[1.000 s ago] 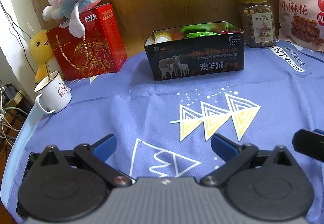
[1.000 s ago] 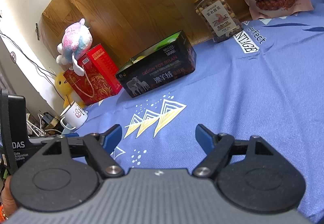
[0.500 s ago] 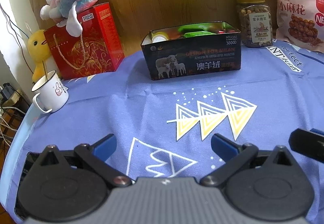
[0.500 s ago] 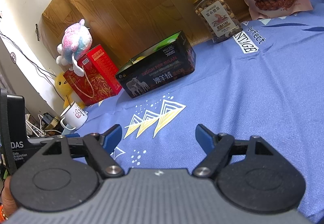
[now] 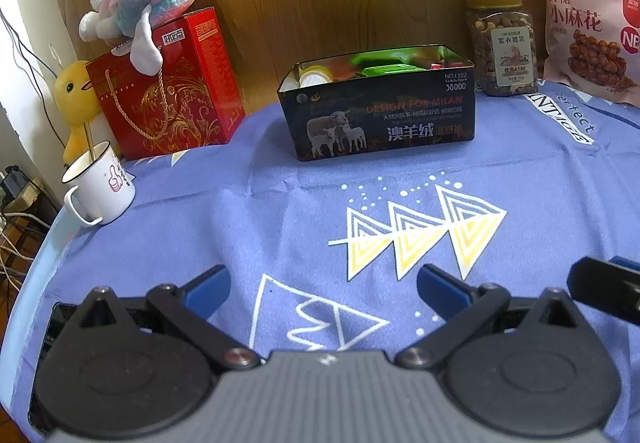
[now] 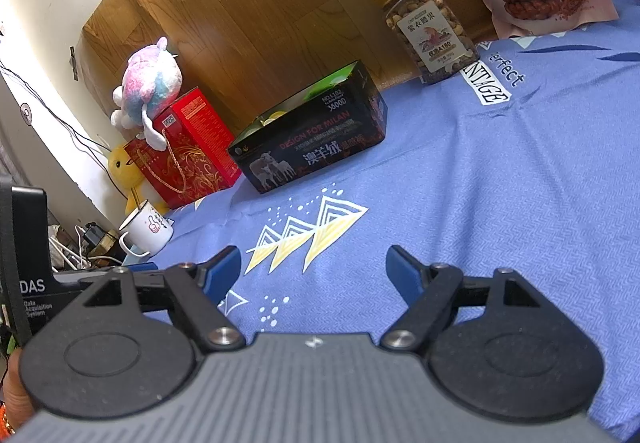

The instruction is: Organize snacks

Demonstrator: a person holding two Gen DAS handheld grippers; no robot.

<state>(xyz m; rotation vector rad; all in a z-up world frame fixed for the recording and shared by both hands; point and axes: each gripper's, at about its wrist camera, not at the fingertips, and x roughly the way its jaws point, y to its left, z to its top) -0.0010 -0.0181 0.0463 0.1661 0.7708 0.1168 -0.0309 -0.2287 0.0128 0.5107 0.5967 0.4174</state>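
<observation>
Two grippers, left [image 5: 322,289] and right [image 6: 314,269], remain spread and empty; the box [image 5: 380,115] looms slightly nearer, nothing grasped.

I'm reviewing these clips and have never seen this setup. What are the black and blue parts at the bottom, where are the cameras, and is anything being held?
A person holds a two-finger tool in each hand, each carrying a fisheye camera looking along its fingers. The left gripper and right gripper are both open and hold nothing. On the blue tablecloth stand an open dark box with snacks inside, a nut jar, a pink snack bag, a red gift box with a plush toy on top, and a white mug.
</observation>
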